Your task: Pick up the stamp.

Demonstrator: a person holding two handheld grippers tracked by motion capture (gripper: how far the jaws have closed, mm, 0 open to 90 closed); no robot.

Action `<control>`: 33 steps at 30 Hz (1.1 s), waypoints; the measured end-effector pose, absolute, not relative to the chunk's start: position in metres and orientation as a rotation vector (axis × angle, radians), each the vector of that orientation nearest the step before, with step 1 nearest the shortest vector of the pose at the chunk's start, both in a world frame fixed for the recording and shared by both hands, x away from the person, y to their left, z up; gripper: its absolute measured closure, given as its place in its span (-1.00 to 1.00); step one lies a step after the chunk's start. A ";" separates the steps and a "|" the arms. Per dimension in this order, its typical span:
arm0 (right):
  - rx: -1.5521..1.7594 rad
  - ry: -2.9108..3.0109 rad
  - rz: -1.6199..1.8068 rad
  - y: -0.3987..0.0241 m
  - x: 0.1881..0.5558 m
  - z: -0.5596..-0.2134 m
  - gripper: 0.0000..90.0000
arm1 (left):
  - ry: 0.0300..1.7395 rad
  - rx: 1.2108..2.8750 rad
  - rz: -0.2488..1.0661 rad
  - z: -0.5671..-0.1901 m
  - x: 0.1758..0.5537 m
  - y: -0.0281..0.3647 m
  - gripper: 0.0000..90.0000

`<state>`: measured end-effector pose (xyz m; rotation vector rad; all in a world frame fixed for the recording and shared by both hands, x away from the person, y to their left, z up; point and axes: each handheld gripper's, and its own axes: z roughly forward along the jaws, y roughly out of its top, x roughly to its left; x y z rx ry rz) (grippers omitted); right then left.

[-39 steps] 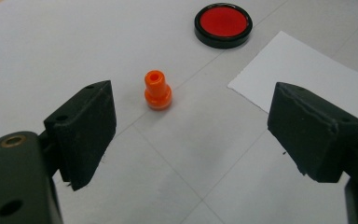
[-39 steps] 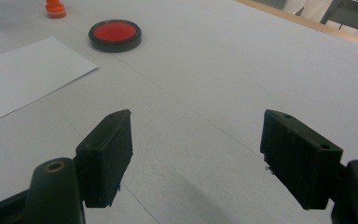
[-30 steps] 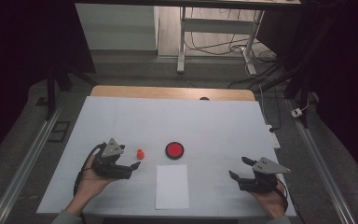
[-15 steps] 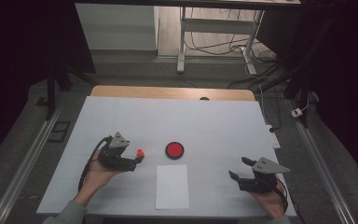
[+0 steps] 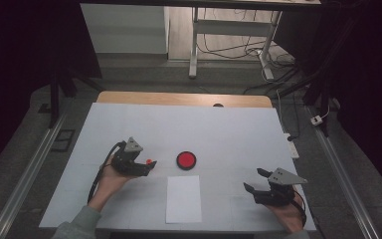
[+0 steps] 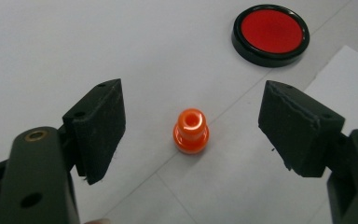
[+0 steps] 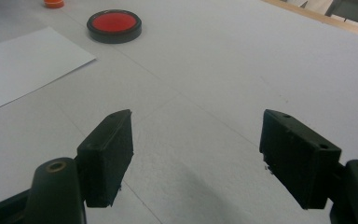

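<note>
I see a small orange peg (image 6: pixel 191 131) standing upright on the white table (image 5: pixel 229 129). It has a round top with a little hole in it and a wider ring at the bottom. In the left gripper view it sits right between my two black jaws. The jaws are wide apart, one on each side of the peg, and neither one touches it. My left gripper (image 6: pixel 191 126) holds nothing.

From the high view, the peg (image 5: pixel 149 162) is a tiny orange dot just past the tip of the left gripper (image 5: pixel 149 167), left of the middle of the table. My left hand (image 5: pixel 110 174) wraps around the gripper from behind.

Near the peg, a bit to its right, lies a red disc (image 5: pixel 186 160) with a black rim. It lies flat on the table. A white sheet (image 5: pixel 184 198) of paper lies just in front of the disc, close to my side of the table.

My right gripper (image 5: pixel 253 181) is well apart from all of this, over by the right side of the table. Its jaws are wide open too, and there is nothing between them but bare table. In the right gripper view I can see the disc (image 7: pixel 114 23) and a corner of the sheet (image 7: pixel 23 60) far off, with the peg (image 7: pixel 54 3) at the top edge.
</note>
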<state>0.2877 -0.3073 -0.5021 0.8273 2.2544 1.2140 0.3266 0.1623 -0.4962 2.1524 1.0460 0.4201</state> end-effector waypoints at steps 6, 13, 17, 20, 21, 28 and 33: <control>0.826 2.267 1.204 -0.306 0.288 -0.504 -0.44 | 1.041 2.178 0.433 -0.500 0.333 0.157 -0.46; 0.832 2.263 1.206 -0.307 0.288 -0.503 -0.44 | 1.046 2.192 0.434 -0.506 0.337 0.157 -0.42; 0.831 2.266 1.206 -0.307 0.288 -0.504 -0.44 | 1.039 2.209 0.429 -0.508 0.337 0.156 -0.38; 0.834 2.268 1.204 -0.307 0.288 -0.504 -0.44 | 1.035 2.218 0.424 -0.510 0.337 0.155 -0.34; 0.833 2.269 1.203 -0.307 0.288 -0.504 -0.44 | 1.034 2.222 0.421 -0.510 0.337 0.155 -0.33; 0.830 2.267 1.202 -0.307 0.288 -0.504 -0.43 | 1.036 2.225 0.397 -0.516 0.338 0.156 -0.21; 0.831 2.268 1.200 -0.307 0.288 -0.504 -0.43 | 1.036 2.219 0.398 -0.517 0.339 0.157 -0.11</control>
